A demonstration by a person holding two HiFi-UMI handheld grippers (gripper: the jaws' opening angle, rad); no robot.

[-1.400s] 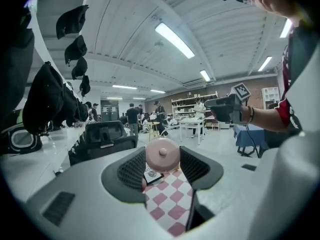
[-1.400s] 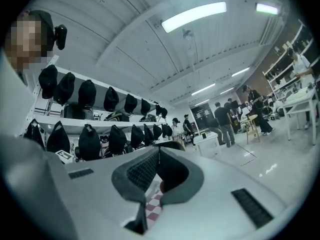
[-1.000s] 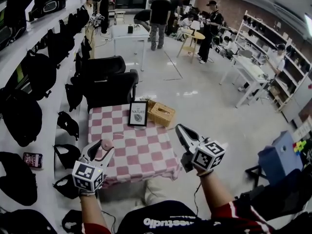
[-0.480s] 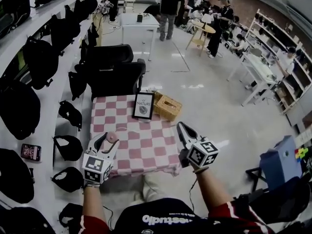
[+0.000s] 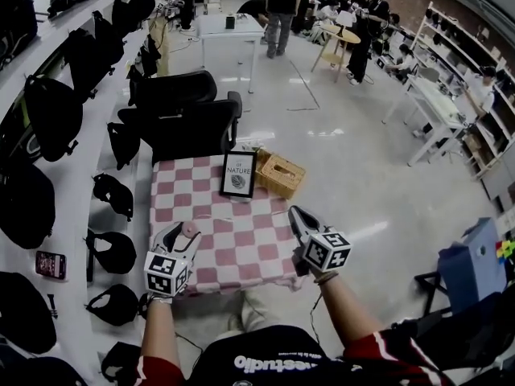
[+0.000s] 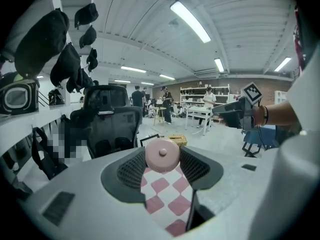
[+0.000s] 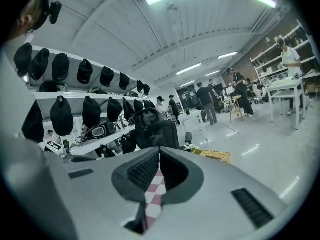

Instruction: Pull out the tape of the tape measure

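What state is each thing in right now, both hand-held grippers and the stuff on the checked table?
Left hand-held gripper: shut on the pink tape measure.
Pink tape measure: held between the jaws, no tape seen pulled out.
Right hand-held gripper: shut, empty.
Picture frame: standing upright on the table.
Wicker box: resting on the table beside the frame.

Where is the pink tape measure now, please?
At the head view's lower left, the tape measure is clamped in the left hand-held gripper over the checkered table.
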